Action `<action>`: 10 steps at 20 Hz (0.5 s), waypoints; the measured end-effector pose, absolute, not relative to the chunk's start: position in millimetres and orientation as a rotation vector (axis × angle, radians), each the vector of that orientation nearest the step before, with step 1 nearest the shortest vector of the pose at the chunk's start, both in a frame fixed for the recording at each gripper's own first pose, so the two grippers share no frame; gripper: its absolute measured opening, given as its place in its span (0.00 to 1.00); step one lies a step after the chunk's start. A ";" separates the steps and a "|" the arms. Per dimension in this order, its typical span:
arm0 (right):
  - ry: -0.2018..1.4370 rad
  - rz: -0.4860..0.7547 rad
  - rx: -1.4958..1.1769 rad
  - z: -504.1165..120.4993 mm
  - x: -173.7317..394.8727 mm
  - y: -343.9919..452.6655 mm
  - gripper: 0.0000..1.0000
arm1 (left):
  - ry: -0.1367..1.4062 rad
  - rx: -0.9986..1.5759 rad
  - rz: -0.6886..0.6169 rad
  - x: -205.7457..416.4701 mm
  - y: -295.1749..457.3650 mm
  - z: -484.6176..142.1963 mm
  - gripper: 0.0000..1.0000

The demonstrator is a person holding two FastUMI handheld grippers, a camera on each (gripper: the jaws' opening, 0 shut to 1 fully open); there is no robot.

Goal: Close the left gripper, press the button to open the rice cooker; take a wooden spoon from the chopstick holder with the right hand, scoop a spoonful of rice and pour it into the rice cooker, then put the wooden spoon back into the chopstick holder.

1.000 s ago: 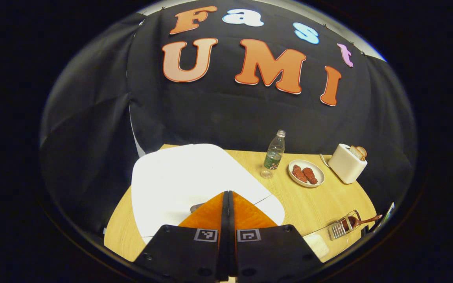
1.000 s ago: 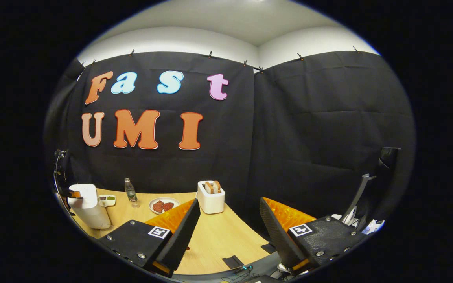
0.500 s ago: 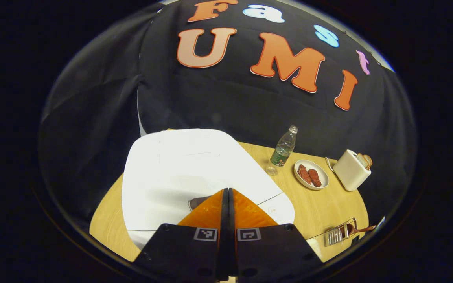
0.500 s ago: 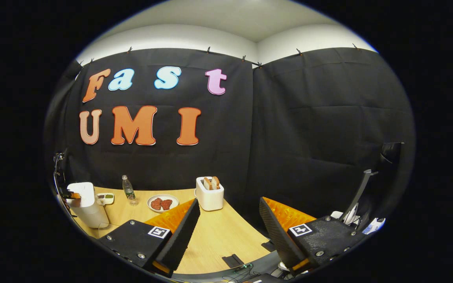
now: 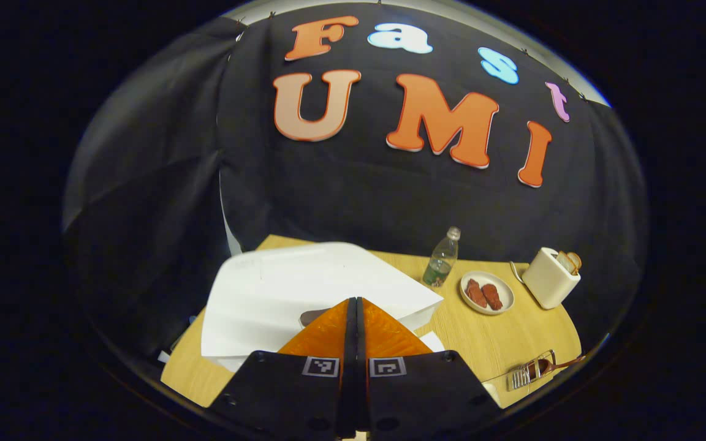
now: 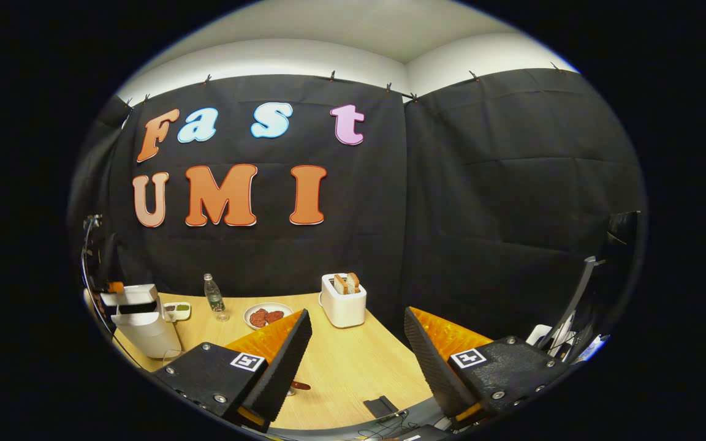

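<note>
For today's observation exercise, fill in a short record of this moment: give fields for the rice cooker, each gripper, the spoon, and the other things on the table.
rice cooker: white rice cooker at the table's left end, lid popped partly up
left gripper: left gripper fingers together, tips over the lid's front edge
right gripper: right gripper fingers apart, holding nothing, above the wooden table
wooden spoon: wooden spoon in the chopstick holder, untouched
other items: water bottle, plate with two reddish pieces, toaster with bread slices

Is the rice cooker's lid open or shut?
Open a little. In the right gripper view the rice cooker has its lid lifted, with a dark gap beneath it.
</note>
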State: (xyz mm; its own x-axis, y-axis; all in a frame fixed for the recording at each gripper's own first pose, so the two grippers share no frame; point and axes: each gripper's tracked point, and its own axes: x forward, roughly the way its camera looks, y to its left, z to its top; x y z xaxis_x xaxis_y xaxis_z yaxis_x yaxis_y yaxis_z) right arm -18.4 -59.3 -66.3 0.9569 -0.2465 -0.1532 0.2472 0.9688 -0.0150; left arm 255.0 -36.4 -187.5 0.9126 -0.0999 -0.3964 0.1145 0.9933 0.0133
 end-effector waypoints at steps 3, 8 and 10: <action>0.155 -0.226 0.013 -71.1 -12.6 -49.0 0.95 | 0.303 0.017 -0.099 243.7 -27.6 -119.0 0.04; 0.135 -0.185 0.031 -77.2 -2.1 -32.2 0.95 | 0.224 -0.018 -0.092 206.8 -9.8 -69.8 0.04; 0.132 -0.175 0.050 -84.5 2.5 -26.9 0.95 | 0.214 -0.029 -0.093 191.2 -3.9 -62.6 0.04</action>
